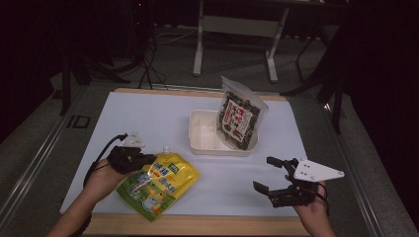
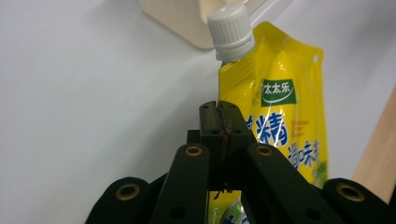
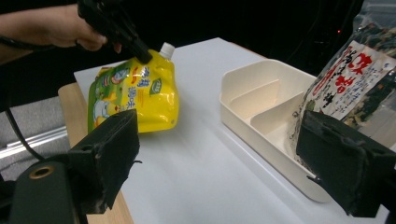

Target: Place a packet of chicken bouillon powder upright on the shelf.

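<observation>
Pinching the yellow pouch (image 1: 158,185) by its top edge, the left hand-held gripper (image 1: 141,160) grips it above the worktop (image 1: 148,118); the right hand-held gripper (image 1: 269,175) gapes wide, empty.

Black left claw (image 1: 148,159), brass-ringed links, black cable; right claw (image 1: 267,174) black, apparently white three-cornered plate.

The yellow pouch (image 2: 275,116) bore a green badge with the white characters "太太乐", and under it large blue characters, one reading "精". The seaweed bag (image 3: 355,74) carried red characters on a white label, too blurred to read.
</observation>
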Action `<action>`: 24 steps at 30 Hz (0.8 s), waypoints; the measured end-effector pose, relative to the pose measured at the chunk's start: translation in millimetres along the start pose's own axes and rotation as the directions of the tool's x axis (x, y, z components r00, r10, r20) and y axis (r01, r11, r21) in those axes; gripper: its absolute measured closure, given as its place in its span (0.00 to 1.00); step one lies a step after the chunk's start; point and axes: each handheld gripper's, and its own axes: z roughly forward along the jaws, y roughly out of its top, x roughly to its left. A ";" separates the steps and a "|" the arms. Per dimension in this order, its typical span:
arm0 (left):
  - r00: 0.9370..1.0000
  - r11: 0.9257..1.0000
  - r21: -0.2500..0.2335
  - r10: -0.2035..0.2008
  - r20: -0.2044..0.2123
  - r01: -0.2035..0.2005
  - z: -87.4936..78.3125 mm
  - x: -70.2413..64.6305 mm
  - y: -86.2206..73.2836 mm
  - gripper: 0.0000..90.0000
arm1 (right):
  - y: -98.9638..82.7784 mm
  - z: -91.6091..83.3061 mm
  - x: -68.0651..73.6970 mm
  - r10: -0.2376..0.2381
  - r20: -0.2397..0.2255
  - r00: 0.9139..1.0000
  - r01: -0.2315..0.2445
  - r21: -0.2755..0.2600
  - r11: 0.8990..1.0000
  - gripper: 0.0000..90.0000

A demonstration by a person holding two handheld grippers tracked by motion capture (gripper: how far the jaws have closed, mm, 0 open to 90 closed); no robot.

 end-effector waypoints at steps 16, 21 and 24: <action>0.996 0.986 -0.162 0.047 0.076 -0.034 -35.2 -33.7 18.6 1.00 | -0.2 14.6 5.4 0.046 -0.048 0.998 -0.042 0.067 0.997 0.12; 0.992 0.975 -0.218 0.073 0.100 -0.050 -40.3 -44.5 26.6 1.00 | 4.0 18.0 8.8 0.035 -0.071 0.997 -0.031 0.056 0.998 0.14; 0.991 0.969 -0.235 0.103 0.088 -0.080 -39.9 -52.3 32.0 1.00 | 6.6 24.1 10.8 0.030 -0.086 0.996 -0.025 0.058 0.998 0.15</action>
